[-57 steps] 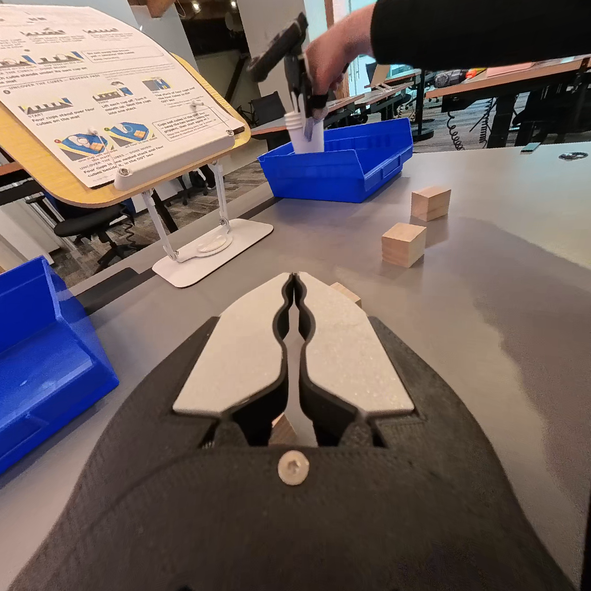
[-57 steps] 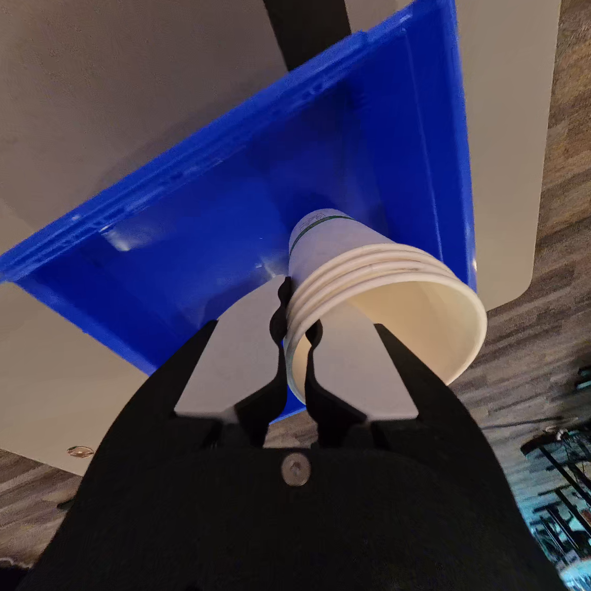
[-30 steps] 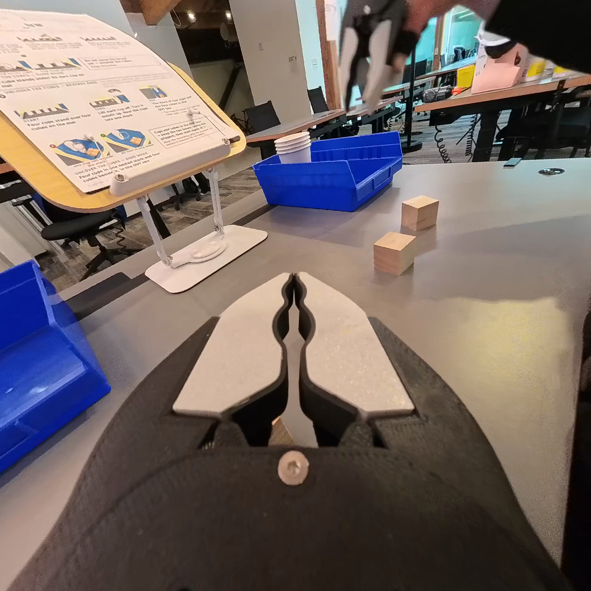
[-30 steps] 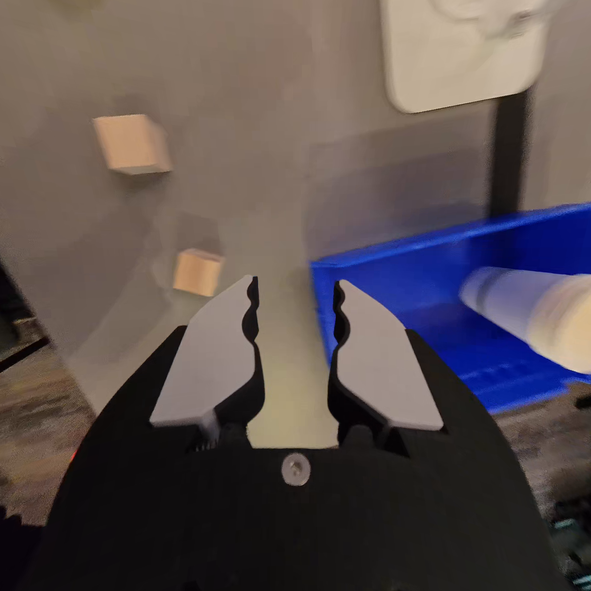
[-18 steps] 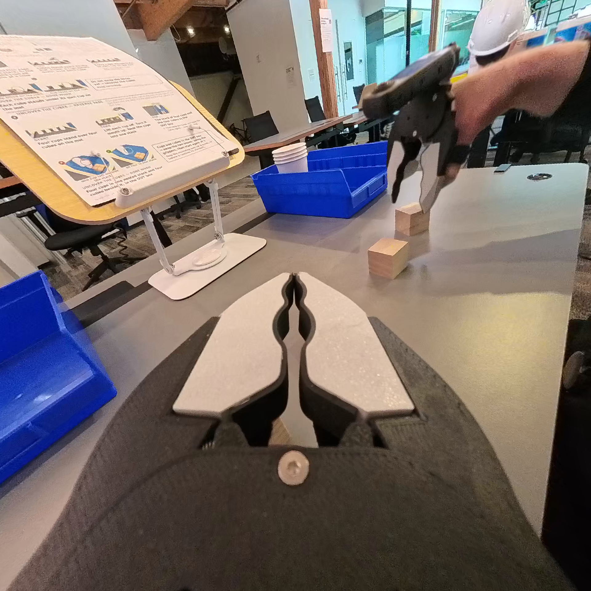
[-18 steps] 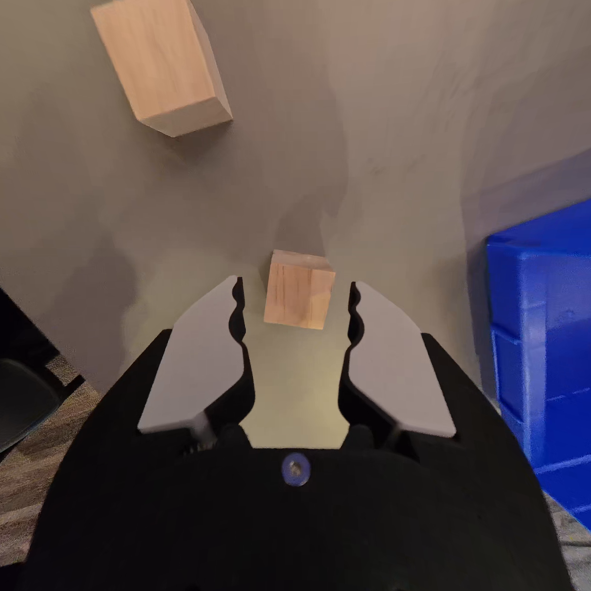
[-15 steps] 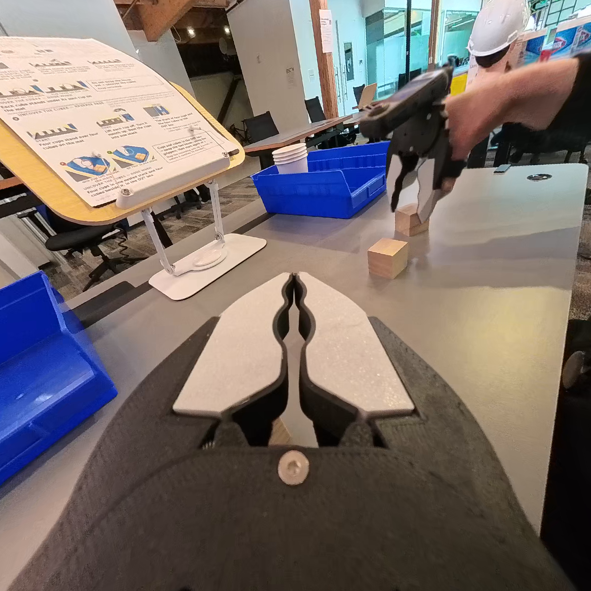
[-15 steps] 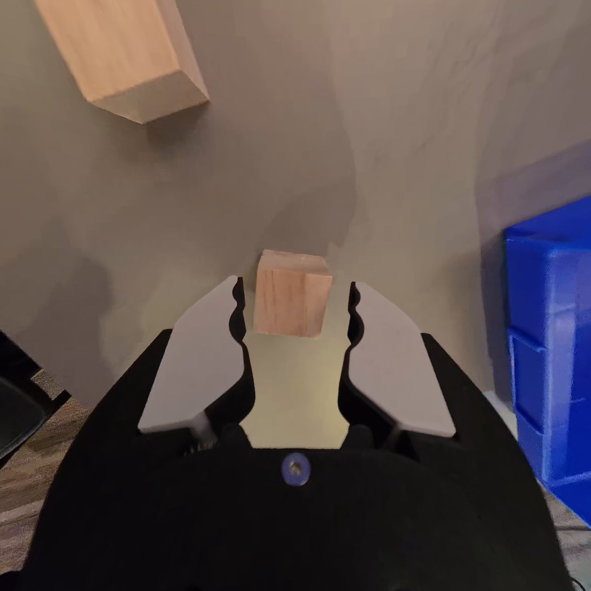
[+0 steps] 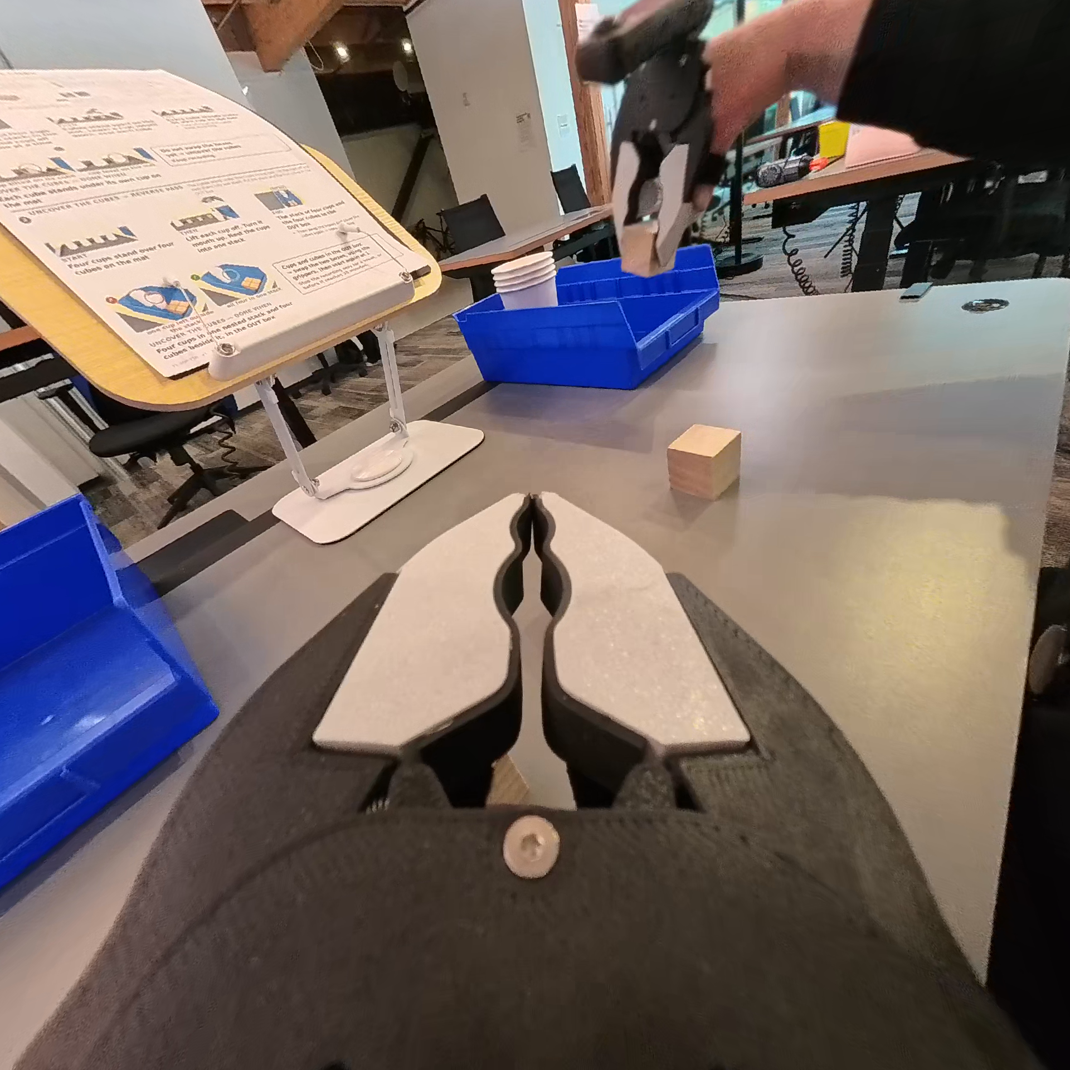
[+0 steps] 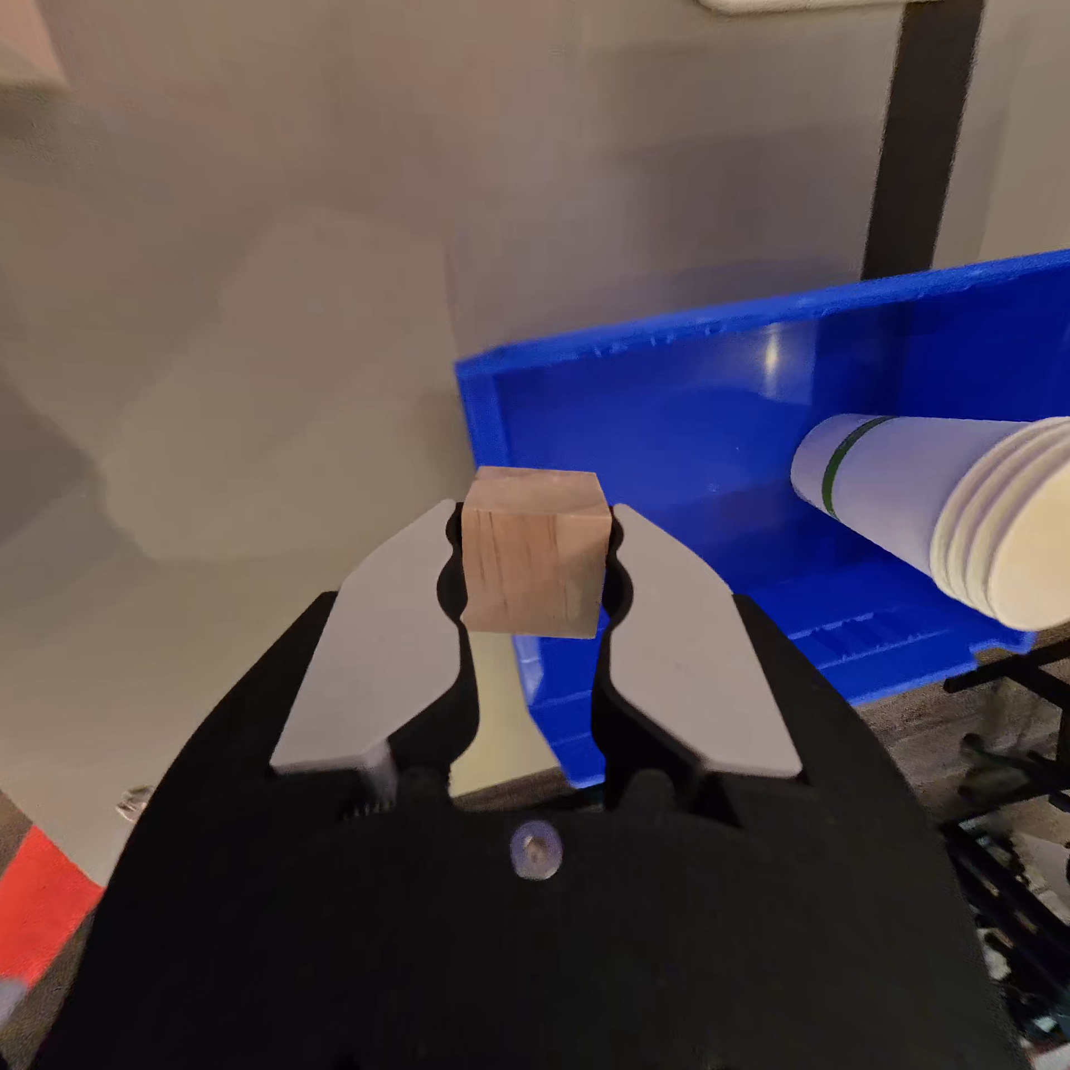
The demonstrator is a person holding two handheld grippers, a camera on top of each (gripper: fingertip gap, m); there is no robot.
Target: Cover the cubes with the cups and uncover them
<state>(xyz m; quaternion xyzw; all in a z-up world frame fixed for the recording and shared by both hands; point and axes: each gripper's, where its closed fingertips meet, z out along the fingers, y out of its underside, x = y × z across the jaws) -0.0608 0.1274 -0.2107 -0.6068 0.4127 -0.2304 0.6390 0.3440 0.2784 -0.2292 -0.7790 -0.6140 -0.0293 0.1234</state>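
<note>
My right gripper [image 10: 535, 521] is shut on a wooden cube [image 10: 535, 570] and holds it in the air over the near end of a blue bin [image 10: 666, 463]. A nested stack of white paper cups [image 10: 938, 509] stands in that bin. In the left wrist view the same gripper [image 9: 648, 255] holds the cube [image 9: 637, 249] above the bin [image 9: 585, 347], with the cups [image 9: 524, 281] at the bin's left end. My left gripper [image 9: 531, 515] is shut and empty, low over the grey table. One cube [image 9: 703, 468] sits on the table ahead of it. Another cube [image 9: 506, 781] shows beneath its fingers.
A tilted board with an instruction sheet [image 9: 173, 231] stands on a white base [image 9: 376, 486] at the left. A second blue bin [image 9: 75, 666] sits at the near left. The table's right edge [image 9: 1042, 521] is close. Office desks and chairs fill the background.
My right gripper let go of the cup stack in the bin, came down over the farther cube, shut on it and lifted it toward the bin. My left gripper stayed shut.
</note>
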